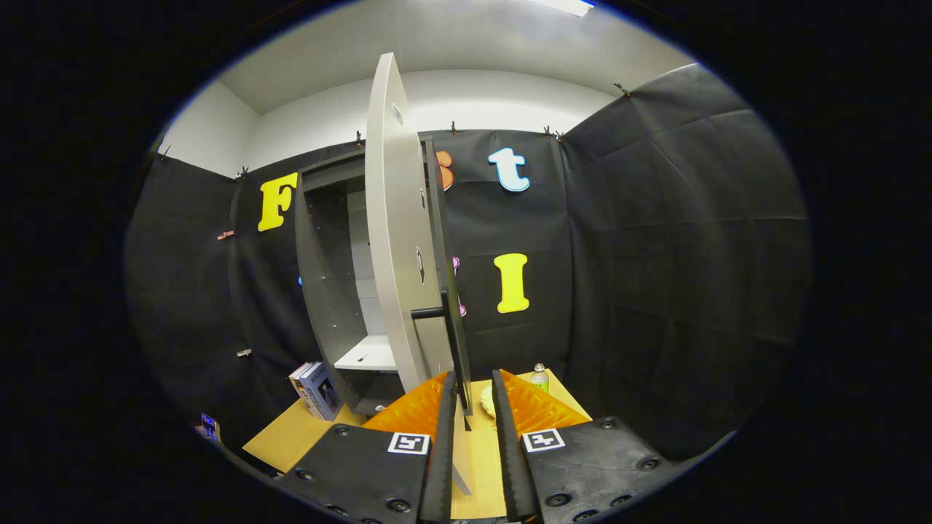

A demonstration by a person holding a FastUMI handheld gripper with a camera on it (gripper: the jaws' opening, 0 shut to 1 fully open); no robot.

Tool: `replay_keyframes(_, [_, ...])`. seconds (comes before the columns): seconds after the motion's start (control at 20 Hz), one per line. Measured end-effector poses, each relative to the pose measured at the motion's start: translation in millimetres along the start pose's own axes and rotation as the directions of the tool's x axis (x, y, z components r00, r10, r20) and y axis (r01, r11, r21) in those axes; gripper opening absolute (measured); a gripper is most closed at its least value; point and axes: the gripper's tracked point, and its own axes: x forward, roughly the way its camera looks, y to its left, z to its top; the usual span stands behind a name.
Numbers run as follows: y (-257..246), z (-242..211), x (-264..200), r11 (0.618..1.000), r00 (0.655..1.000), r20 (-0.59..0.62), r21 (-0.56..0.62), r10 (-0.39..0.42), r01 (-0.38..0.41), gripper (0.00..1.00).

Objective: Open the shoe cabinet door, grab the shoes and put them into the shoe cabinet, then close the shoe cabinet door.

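The gripper (473,386) has its fingers apart, with a clear gap between them, and the lower edge of the shoe cabinet door (399,240) stands in that gap, close against the left finger. Whether either finger actually touches the door cannot be told; they are not clamped on it.

The door is swung well open and seen nearly edge-on — a tall pale panel rising from just ahead of the fingers. A dark bar handle (429,313) sticks out from its lower part, just above the fingertips.

To the left of the door, farther off, the shoe cabinet (324,291) stands open. Its side walls are dark grey, and a white shelf (368,355) sits low inside. No shoes can be made out on that shelf.

The cabinet stands on a light wooden table (291,437). At the cabinet's near left corner a few books (314,387) lean upright on the table. Beyond the right finger, toward the far right of the table, stands a small bottle (539,376) — clear-looking with a pale cap. Between the fingertips, just right of the door edge, a small pale yellowish thing (486,400) lies on the table; what it is cannot be told.
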Motion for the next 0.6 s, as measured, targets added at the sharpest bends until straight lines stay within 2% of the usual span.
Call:
replay_keyframes(0.2, [40.3,3.0,-20.0,0.995,0.995,0.004,0.009,0.098,-0.098,0.49])
replay_keyframes(0.35, [77.8,-2.3,-28.7,0.982,0.982,-0.006,0.014,0.191,-0.191,0.78])
replay_keyframes(0.5, [109.9,-22.4,-22.7,0.969,0.969,-0.045,0.035,0.244,-0.243,0.99])
replay_keyframes(0.6, [128.7,-41.4,-18.5,0.963,0.959,-0.088,0.05,0.268,-0.264,0.98])
